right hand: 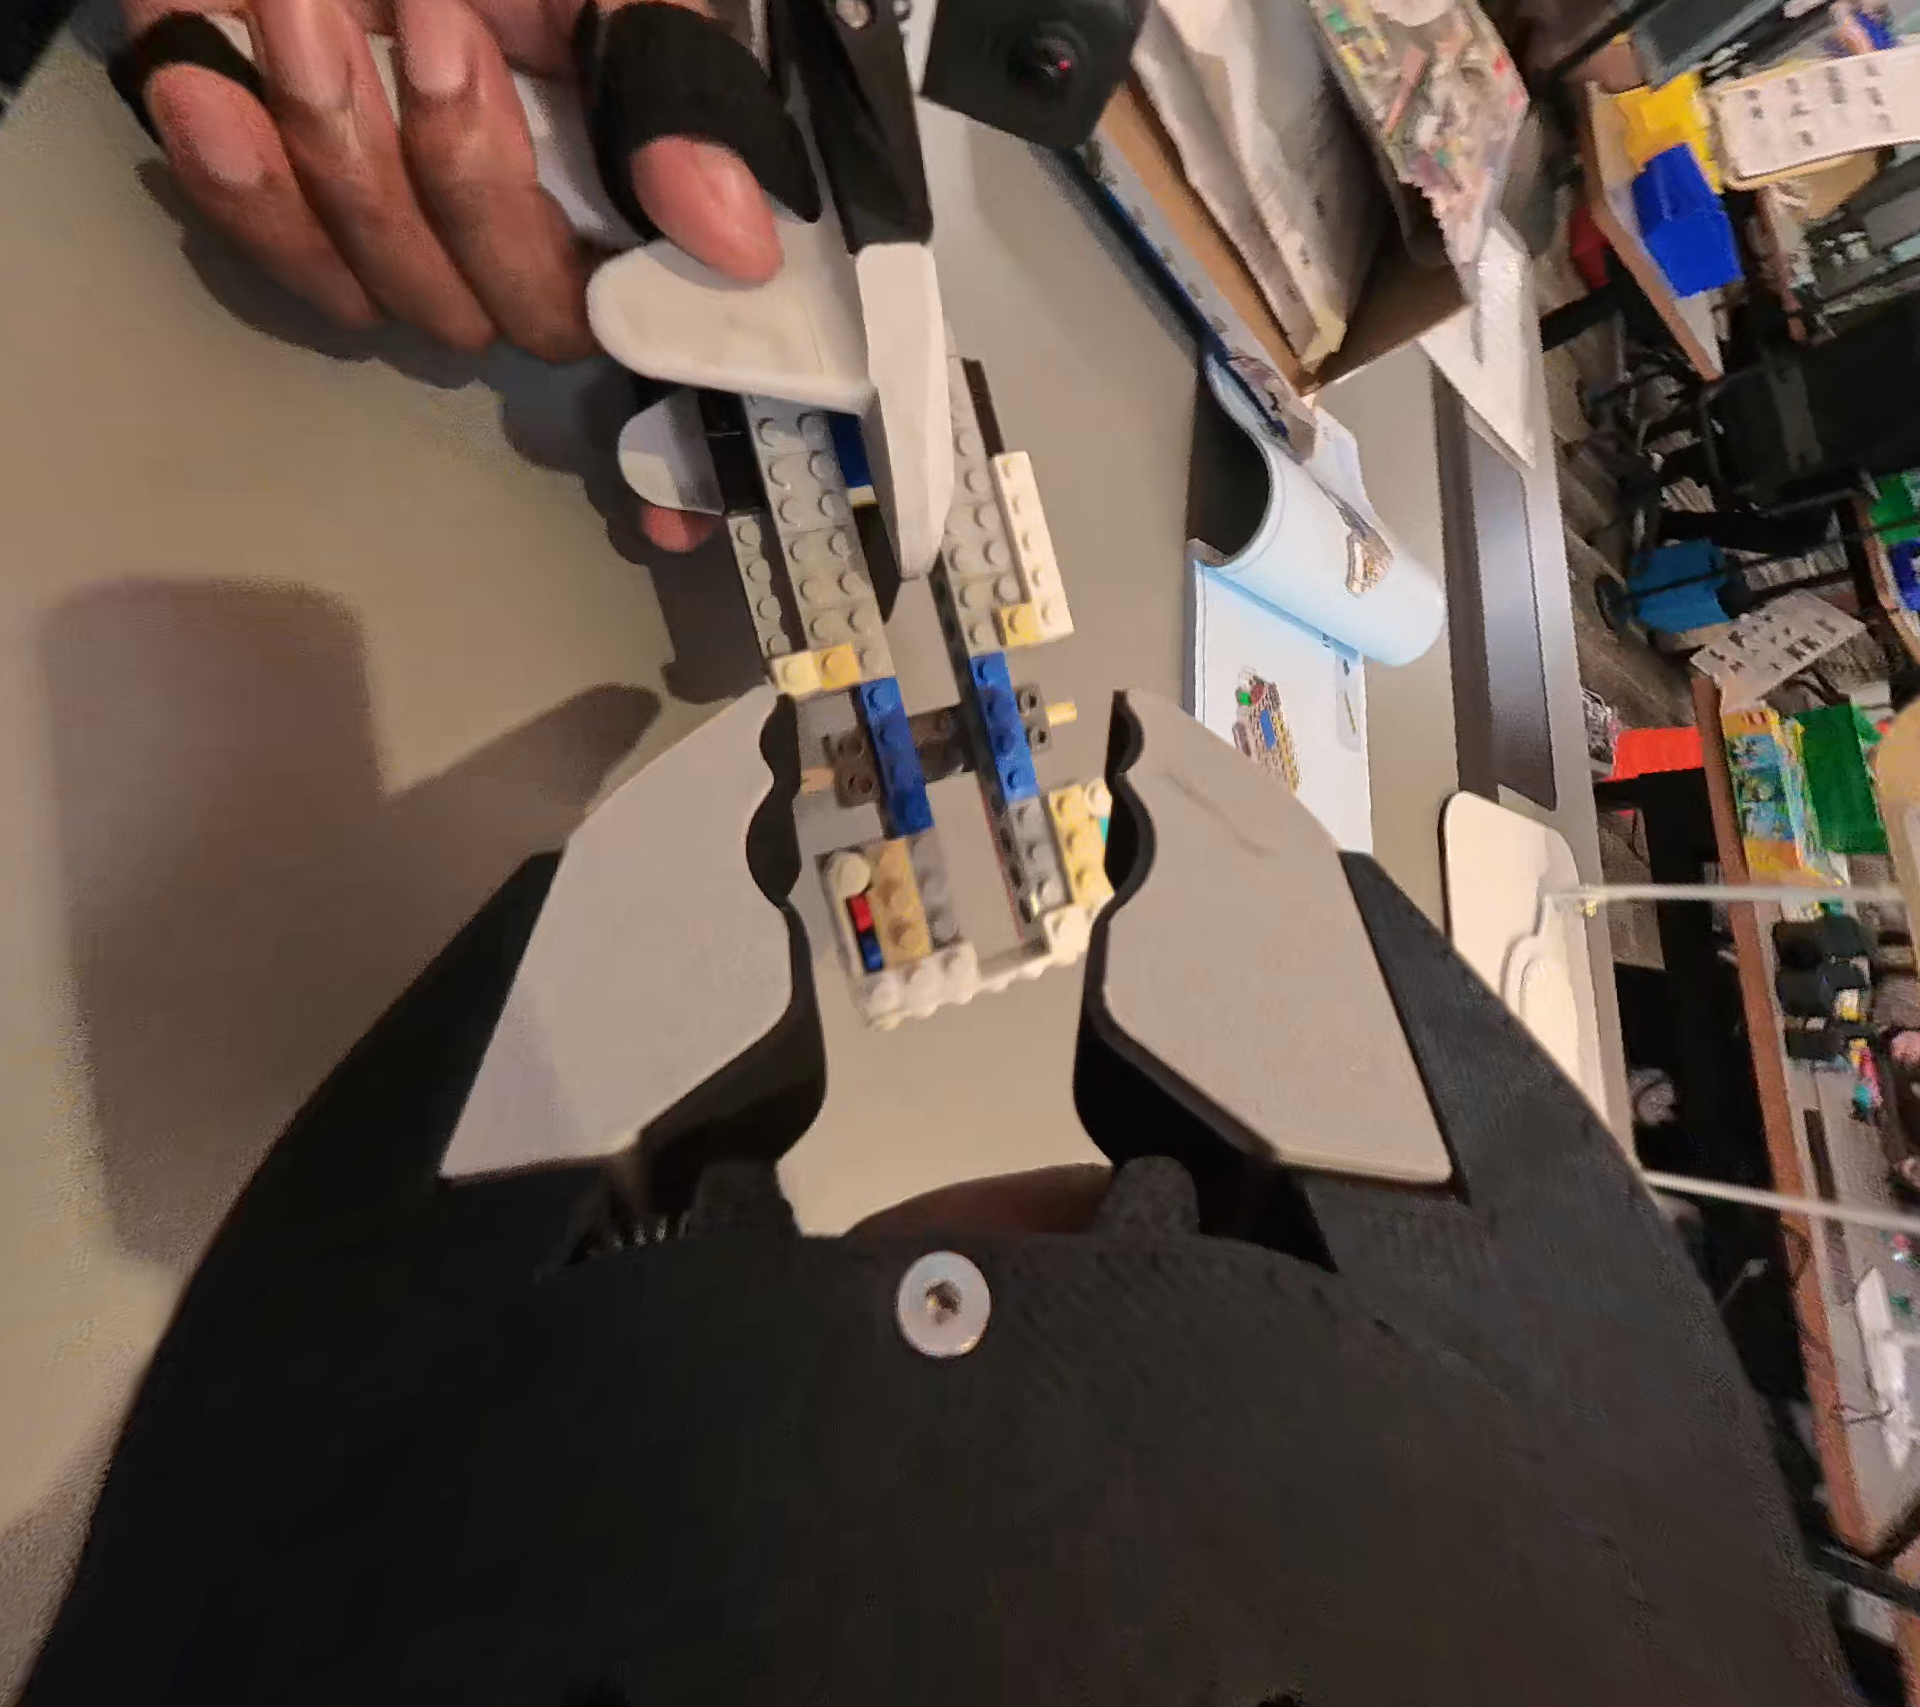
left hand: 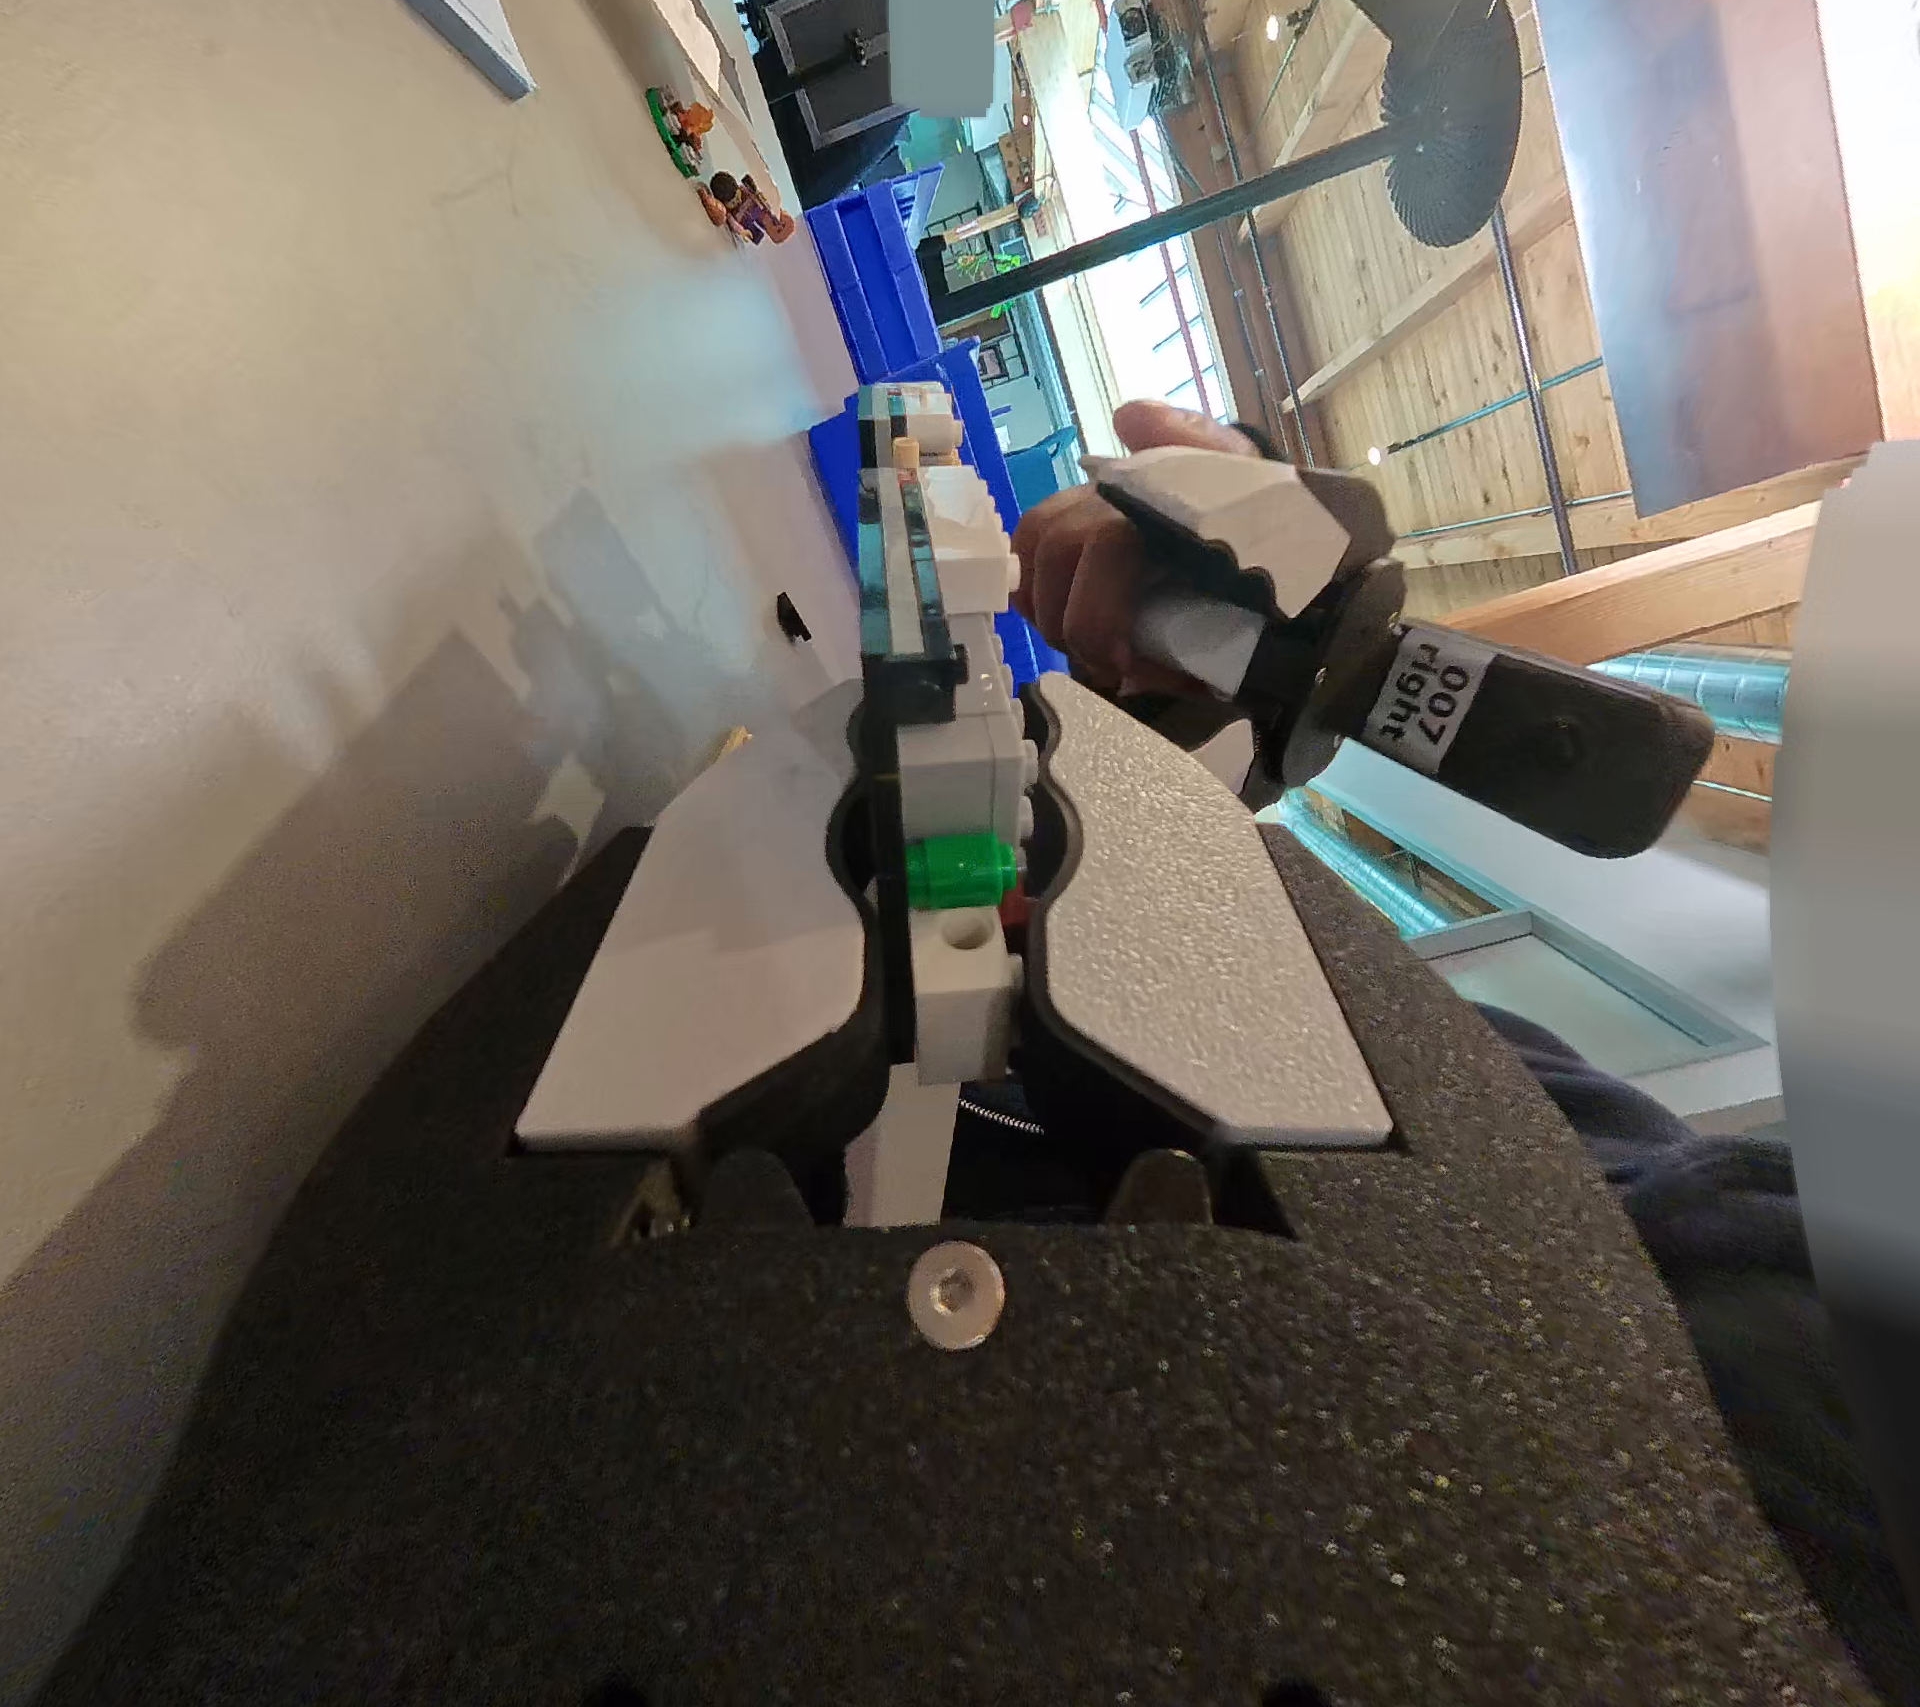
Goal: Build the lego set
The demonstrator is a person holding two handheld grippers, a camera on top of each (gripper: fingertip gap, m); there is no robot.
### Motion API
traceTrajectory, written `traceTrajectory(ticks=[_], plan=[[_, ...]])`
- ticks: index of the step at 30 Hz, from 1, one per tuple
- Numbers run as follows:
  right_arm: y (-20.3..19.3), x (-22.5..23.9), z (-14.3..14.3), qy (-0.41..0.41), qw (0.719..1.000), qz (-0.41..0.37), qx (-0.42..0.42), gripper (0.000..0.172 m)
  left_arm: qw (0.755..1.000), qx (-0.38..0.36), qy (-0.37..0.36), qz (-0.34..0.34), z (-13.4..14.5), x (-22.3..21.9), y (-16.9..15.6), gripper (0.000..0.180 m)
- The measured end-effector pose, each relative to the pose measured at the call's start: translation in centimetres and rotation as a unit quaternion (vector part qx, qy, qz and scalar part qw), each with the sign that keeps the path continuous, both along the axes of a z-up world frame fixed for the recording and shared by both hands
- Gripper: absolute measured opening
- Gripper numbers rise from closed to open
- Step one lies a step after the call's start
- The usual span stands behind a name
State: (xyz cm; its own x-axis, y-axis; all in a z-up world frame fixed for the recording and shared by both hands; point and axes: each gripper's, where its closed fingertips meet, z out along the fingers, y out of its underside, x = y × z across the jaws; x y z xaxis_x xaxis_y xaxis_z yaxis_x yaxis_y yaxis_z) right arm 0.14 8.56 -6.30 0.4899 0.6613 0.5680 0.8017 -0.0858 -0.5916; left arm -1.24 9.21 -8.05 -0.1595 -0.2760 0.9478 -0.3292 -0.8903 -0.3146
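My left gripper (left hand: 940, 712) is shut on one end of a long brick model (left hand: 935, 577) made of grey, white, black and green bricks; both pads press on its sides. In the right wrist view the left gripper (right hand: 800, 452) holds the far end of the model (right hand: 894, 764), which shows grey, blue and tan bricks above the table. My right gripper (right hand: 948, 707) is open wide, with the near end of the model between its fingers and not gripped. The right gripper (left hand: 1195, 535), held by a hand, also shows in the left wrist view beside the model.
A grey table (right hand: 312, 514) lies under the model. An open instruction booklet (right hand: 1278, 701) and a cardboard box with bags of parts (right hand: 1299, 151) are at the right. Blue bins (left hand: 883, 286) and small figures (left hand: 743, 203) stand farther off. A cluttered shelf (right hand: 1787, 774) is at the far right. Less than 4 cm separates the two grippers' tips.
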Motion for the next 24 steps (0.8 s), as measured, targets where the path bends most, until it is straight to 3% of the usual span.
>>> traceTrajectory(ticks=[10,24], plan=[[0.7,-1.1,-1.8,-0.008,0.990,0.063,-0.129,0.061,0.999,0.011,0.015,-0.032,-0.4,1.3,-0.7,0.024],[1.0,-1.1,-3.3,-0.024,0.989,0.051,-0.136,0.063,0.999,0.026,0.024,-0.037,-0.7,1.4,-1.3,0.026]])
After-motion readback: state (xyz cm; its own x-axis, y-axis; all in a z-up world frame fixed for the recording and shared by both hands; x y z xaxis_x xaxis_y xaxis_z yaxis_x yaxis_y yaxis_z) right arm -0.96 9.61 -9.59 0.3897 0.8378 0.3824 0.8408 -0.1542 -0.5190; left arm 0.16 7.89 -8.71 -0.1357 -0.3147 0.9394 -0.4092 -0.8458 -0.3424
